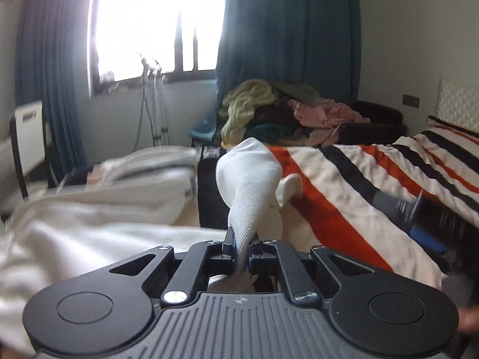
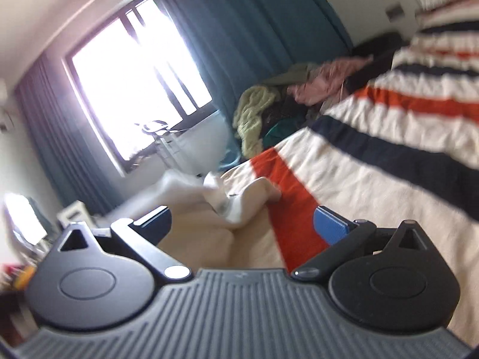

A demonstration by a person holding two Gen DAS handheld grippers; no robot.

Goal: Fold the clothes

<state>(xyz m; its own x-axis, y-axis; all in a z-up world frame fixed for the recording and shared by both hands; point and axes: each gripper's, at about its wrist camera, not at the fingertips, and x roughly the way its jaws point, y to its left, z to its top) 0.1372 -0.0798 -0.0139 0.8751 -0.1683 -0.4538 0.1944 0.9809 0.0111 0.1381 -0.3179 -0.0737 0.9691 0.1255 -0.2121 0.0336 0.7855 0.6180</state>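
Left wrist view first, and the striped blanket [image 1: 353,185] is our landmark: its near right corner is smeared by motion blur, with a dark and blue shape [image 1: 425,224] lying over it that is too streaked to name, and a sliver of a hand at the bottom right edge is cut off by the frame. Left of the blanket the cream bedding [image 1: 89,227] washes out into pale blur, and the window [image 1: 155,21] beyond it is blown white. Behind the blanket's far end sits a heap of clothes [image 1: 269,110], yellow-green, pink and dark pieces tangled so the separate garments cannot be told apart. Now the left gripper [image 1: 242,249]: jaws pressed tight together, pinching a white sock [image 1: 251,179] that rises from the pads and flops above the blanket's near edge; a second pale sock [image 1: 289,187] shows just behind it, mostly hidden. Over to the right wrist view, tilted hard and soft with blur. The right gripper [image 2: 242,224] stands spread wide, blue pads well apart, nothing between them, touching nothing. Past its fingers, at the blanket's [image 2: 374,161] left edge, lie the white socks [image 2: 239,200], bunched and smeared, so where one ends and the other starts is hard to make out. The clothes heap [image 2: 287,101] sits beyond the blanket's far corner, against the teal curtain [image 2: 239,30].
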